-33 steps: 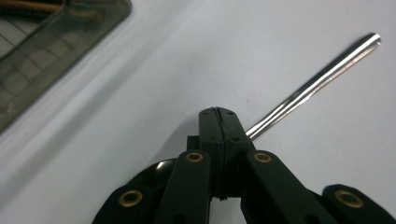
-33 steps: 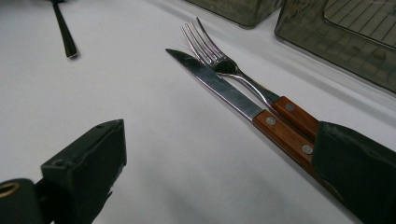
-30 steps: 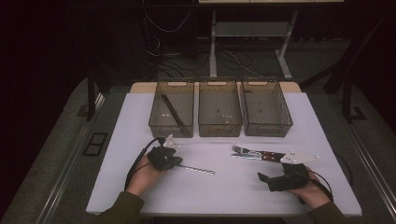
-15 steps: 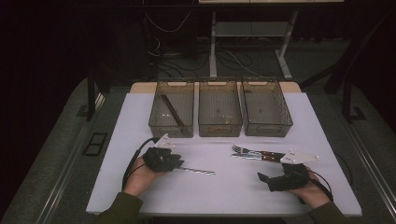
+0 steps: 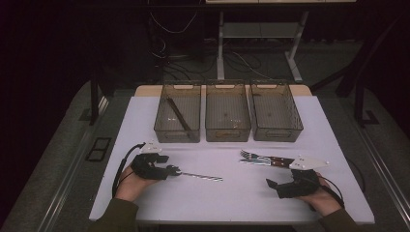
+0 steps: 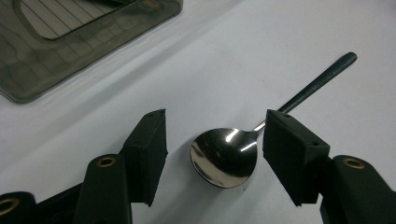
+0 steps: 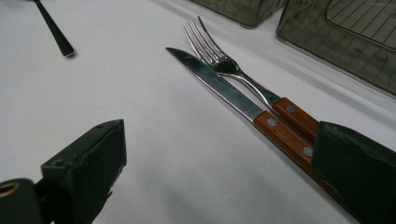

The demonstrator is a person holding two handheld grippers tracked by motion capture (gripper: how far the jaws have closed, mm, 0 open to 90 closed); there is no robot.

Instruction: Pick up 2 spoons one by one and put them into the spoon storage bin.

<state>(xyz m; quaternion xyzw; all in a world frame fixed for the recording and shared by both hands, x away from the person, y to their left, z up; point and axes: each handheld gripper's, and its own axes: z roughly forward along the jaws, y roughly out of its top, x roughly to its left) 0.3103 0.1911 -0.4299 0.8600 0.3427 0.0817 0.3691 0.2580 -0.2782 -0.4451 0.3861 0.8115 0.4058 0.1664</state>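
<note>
The left tongs (image 6: pixel 212 158), their jaws just having been opening, are straddling the bowl of the spoon (image 6: pixel 224 156) lying on the desk (image 6: pixel 233 70), handle pointing away from them, while the right tongs (image 7: pixel 219 172) are resting open beside a knife (image 7: pixel 243 107) and fork (image 7: pixel 224 63).

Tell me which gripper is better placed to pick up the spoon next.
Left. The left gripper has just been opening, and its jaws now stand either side of the spoon bowl without pressing it. The right gripper sits across the table by the knife and fork, open.
</note>
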